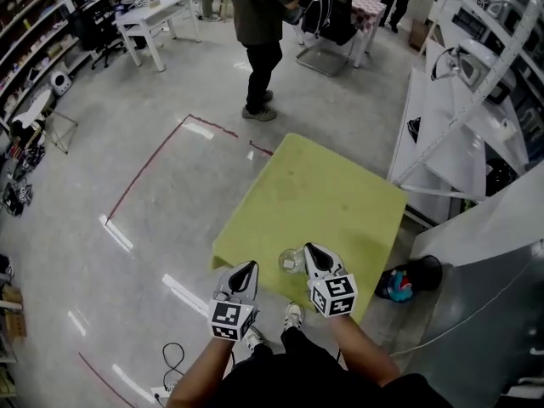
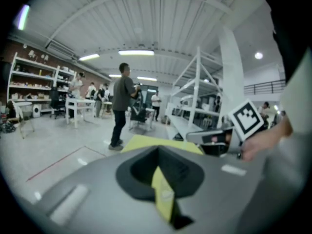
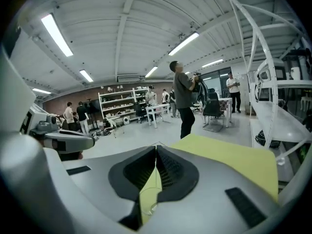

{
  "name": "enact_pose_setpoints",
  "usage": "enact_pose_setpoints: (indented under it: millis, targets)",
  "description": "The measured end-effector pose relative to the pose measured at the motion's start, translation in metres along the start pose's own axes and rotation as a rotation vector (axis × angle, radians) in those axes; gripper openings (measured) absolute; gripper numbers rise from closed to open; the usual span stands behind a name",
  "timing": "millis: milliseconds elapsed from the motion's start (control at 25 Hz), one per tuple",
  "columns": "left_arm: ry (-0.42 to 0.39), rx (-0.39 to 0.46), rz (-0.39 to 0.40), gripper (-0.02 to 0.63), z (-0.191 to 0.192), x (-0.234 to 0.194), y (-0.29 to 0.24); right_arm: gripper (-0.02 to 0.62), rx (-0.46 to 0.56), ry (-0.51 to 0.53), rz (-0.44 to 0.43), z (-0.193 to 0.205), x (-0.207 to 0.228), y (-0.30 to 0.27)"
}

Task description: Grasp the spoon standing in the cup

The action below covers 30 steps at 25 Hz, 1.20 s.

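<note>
A clear glass cup (image 1: 291, 263) stands near the front edge of the yellow-green table (image 1: 314, 194). My right gripper (image 1: 308, 250) is right beside the cup, its tips over the rim. In the right gripper view the jaws of the right gripper (image 3: 156, 147) are closed together. A thin clear spoon handle (image 3: 156, 175) runs up between the pads, and the cup's rim (image 3: 146, 206) shows below. My left gripper (image 1: 252, 266) is left of the cup, off the table's near corner. In its own view the left gripper (image 2: 157, 150) is shut with nothing in it.
A person (image 1: 259, 24) stands on the floor beyond the table's far side. White metal shelving (image 1: 459, 117) runs along the right. A dark bin with a blue thing (image 1: 408, 280) sits on the floor by the table's right corner. White tables (image 1: 157, 15) stand far left.
</note>
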<state>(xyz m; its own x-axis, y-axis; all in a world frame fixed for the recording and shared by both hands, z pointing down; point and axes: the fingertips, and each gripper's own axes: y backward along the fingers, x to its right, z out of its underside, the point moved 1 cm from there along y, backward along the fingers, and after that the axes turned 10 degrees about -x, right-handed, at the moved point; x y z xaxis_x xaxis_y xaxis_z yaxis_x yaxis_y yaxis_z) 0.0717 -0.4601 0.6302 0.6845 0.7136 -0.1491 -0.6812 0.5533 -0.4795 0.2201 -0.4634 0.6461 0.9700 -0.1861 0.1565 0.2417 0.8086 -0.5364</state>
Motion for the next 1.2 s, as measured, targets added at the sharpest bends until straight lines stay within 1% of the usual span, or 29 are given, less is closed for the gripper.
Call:
enact_pose_setpoints:
  millis: [200, 360, 520, 600, 720, 840, 1000, 1200]
  targets:
    - [-0.005, 0.041, 0.01, 0.006, -0.017, 0.009, 0.009, 0.012, 0.085, 0.006, -0.004, -0.033, -0.007, 0.029]
    - [0.018, 0.096, 0.022, 0.006, -0.039, 0.015, 0.027, 0.012, 0.178, 0.017, -0.019, -0.065, -0.022, 0.057]
    - [-0.008, 0.157, 0.03, 0.007, -0.061, 0.021, 0.04, 0.012, 0.275, 0.065, -0.02, -0.096, -0.036, 0.084]
    - [-0.018, 0.177, 0.032, 0.006, -0.068, 0.023, 0.047, 0.012, 0.307, 0.099, -0.012, -0.104, -0.041, 0.093]
    - [-0.024, 0.206, 0.038, 0.006, -0.075, 0.026, 0.056, 0.012, 0.333, 0.129, 0.001, -0.111, -0.045, 0.1]
    - [-0.039, 0.222, 0.044, 0.006, -0.078, 0.028, 0.06, 0.012, 0.365, 0.137, 0.019, -0.117, -0.047, 0.106]
    - [-0.046, 0.232, 0.044, 0.006, -0.08, 0.027, 0.065, 0.012, 0.381, 0.148, 0.032, -0.122, -0.052, 0.108]
    - [-0.053, 0.232, 0.041, 0.006, -0.077, 0.022, 0.071, 0.012, 0.398, 0.133, 0.051, -0.126, -0.054, 0.109]
